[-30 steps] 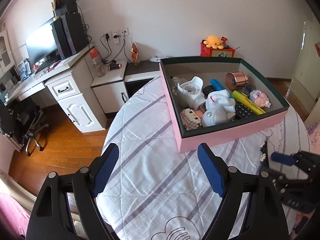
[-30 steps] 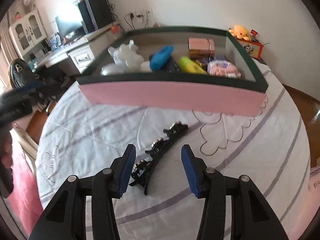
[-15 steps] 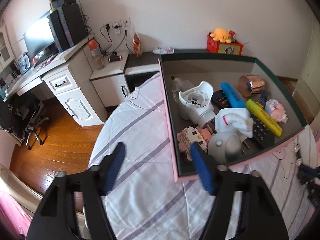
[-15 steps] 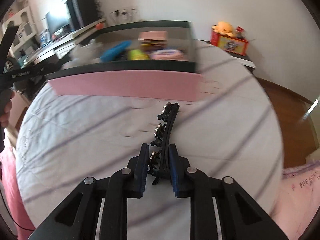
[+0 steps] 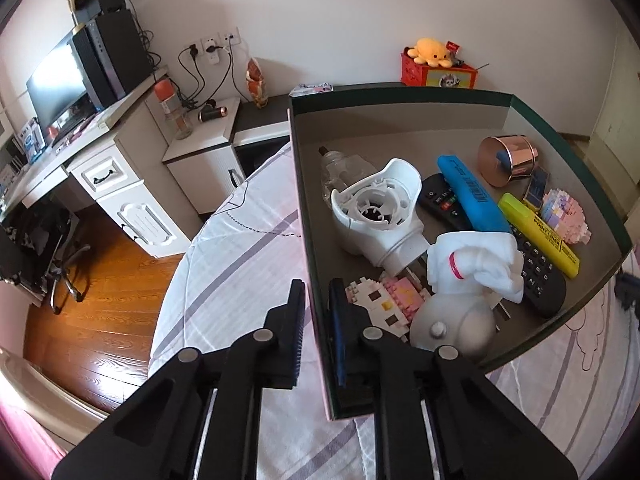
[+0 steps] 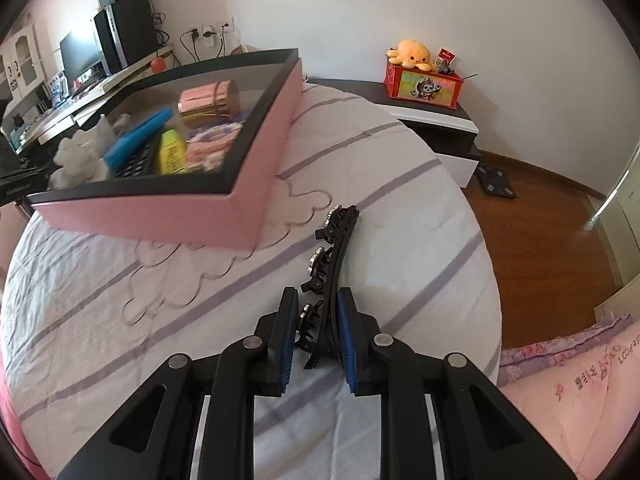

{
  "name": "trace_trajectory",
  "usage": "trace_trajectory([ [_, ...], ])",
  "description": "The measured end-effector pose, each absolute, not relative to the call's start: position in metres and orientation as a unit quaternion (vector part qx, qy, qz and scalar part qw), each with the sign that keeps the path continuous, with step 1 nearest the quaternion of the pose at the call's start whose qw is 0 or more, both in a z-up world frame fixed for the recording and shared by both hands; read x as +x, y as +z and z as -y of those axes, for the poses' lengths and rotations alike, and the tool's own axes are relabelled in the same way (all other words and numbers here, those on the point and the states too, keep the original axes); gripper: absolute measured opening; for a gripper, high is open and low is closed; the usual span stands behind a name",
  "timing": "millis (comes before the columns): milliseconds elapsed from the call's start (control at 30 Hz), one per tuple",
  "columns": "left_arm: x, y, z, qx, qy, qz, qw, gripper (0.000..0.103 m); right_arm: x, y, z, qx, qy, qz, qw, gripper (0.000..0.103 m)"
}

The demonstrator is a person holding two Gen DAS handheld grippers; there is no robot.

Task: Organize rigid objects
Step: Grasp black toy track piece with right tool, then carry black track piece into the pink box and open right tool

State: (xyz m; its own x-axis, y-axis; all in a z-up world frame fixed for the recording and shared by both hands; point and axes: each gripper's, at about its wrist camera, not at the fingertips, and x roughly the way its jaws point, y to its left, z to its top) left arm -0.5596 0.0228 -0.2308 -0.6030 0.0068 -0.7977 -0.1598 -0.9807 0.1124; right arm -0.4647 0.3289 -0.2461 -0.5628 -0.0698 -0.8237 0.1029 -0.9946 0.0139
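A second ago both claws stood wide open and clear of everything; since then each has moved in and its jaws have just been closing. The right claw (image 6: 318, 328) is now clenched on the near end of the black hair clip (image 6: 330, 272), which stretches away over the striped bedsheet (image 6: 120, 320), just beside the corner of the pink box (image 6: 256, 184). The left claw (image 5: 316, 320) pinches the box's left wall (image 5: 304, 216), one finger outside on the pink face, the other inside. In the box lie a white plastic housing (image 5: 376, 216), a blue case (image 5: 472, 196), a yellow highlighter (image 5: 540, 236), a copper tin (image 5: 510, 156), a black calculator (image 5: 538, 272) and block figures. A white desk (image 5: 100, 172) with a monitor (image 5: 56, 88) stands beyond the bed.
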Motion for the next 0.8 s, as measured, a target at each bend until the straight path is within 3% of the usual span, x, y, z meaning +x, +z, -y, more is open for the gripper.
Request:
trace_trajectory([
  [800,-0.563,-0.232,-0.022,-0.444,0.891,-0.086,0.044,0.008,-0.469,-0.238,-0.338,0.456,-0.887,-0.010,0.071,0.020],
])
